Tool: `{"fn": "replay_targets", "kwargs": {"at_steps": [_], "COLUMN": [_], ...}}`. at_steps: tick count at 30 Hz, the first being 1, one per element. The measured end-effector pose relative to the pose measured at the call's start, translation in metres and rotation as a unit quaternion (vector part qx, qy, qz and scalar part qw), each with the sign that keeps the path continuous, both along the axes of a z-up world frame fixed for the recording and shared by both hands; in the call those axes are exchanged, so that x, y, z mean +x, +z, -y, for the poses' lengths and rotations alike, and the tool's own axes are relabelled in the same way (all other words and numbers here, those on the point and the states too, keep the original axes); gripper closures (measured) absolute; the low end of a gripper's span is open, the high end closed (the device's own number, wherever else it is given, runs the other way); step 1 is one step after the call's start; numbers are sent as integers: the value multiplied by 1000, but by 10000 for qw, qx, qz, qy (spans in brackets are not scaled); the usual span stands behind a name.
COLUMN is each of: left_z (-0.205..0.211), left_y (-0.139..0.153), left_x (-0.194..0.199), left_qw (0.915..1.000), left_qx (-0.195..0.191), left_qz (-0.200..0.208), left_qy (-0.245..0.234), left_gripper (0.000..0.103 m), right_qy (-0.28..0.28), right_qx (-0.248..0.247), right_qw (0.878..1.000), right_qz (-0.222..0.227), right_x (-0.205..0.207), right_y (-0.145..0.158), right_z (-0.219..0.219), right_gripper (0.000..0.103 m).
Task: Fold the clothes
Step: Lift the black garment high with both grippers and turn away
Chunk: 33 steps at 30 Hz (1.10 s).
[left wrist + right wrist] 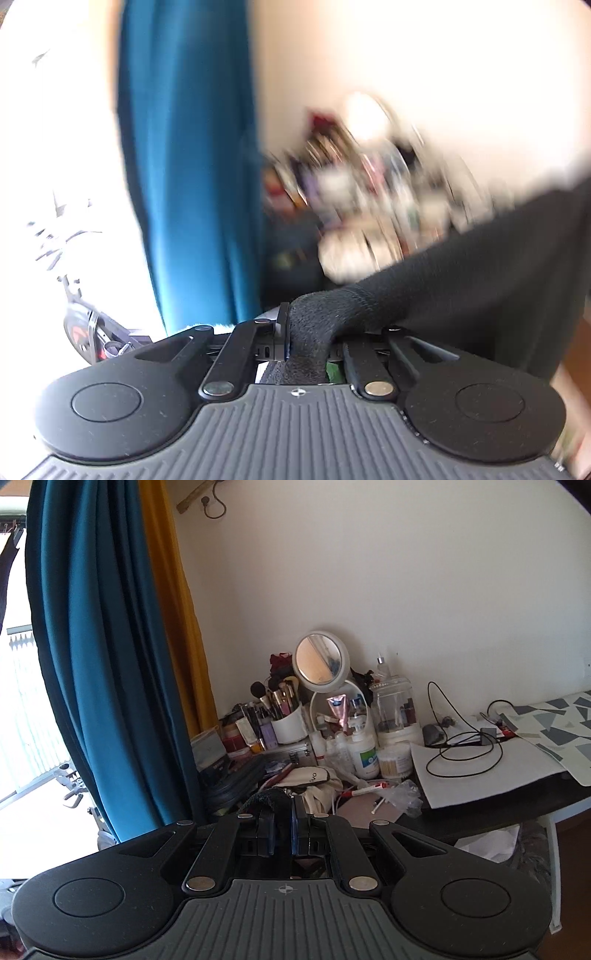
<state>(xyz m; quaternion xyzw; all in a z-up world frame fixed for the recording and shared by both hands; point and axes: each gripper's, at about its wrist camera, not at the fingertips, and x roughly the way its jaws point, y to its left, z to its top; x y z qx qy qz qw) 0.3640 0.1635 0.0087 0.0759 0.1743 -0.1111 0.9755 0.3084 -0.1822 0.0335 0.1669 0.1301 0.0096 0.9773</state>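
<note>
My left gripper [303,332] is shut on a black garment [480,273]. The cloth bunches between the fingers and stretches up and to the right, held in the air. The left wrist view is blurred by motion. My right gripper [282,829] is shut on a bunched edge of black cloth [264,799] that pokes out over its left finger [265,830]. Most of the garment is hidden in the right wrist view.
A teal curtain [103,657] and a yellow curtain [177,609] hang at the left by a bright window. A dark table [517,797] ahead holds a round mirror [319,661], several cosmetics, bottles, cables and papers. A white wall stands behind.
</note>
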Motion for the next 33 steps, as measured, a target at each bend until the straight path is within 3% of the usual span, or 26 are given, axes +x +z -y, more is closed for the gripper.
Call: {"fn": "replay_targets", "kwargs": {"at_steps": [3, 6, 11, 13, 16, 18, 22, 28, 33], "left_z": [-23, -32, -45, -51, -59, -66, -69, -72, -68], "left_y": [54, 109, 181, 201, 218, 220, 217, 193, 178], "left_x": [-22, -65, -152, -179, -211, -224, -231, -242, -256], "left_qw": [9961, 9842, 9456, 9313, 9201, 9186, 9273, 9405, 9401], "left_qx": [-587, -909, -1333, -1509, -1617, -1668, -1652, -1635, -1940], "left_qz": [602, 1480, 2957, 3307, 3561, 3571, 3315, 2934, 2788], "left_qy": [248, 357, 265, 243, 223, 289, 535, 509, -293], "left_gripper": [97, 97, 97, 97, 97, 97, 97, 97, 96], "right_qy": [166, 395, 694, 788, 951, 1051, 1163, 1036, 713], "right_qx": [-7, 3, -58, -82, -124, -177, -277, -263, -366], "right_qw": [9994, 9958, 9783, 9672, 9491, 9375, 9259, 9389, 9465], "right_qz": [294, 821, 1952, 2414, 3001, 3311, 3584, 3271, 3127], "right_x": [-1, -6, -28, -42, -64, -76, -87, -91, -122], "right_y": [24, 59, 121, 144, 171, 185, 199, 182, 164], "right_z": [-14, -32, -57, -64, -71, -75, -78, -79, -78], "right_gripper": [96, 96, 96, 96, 96, 96, 96, 96, 96]}}
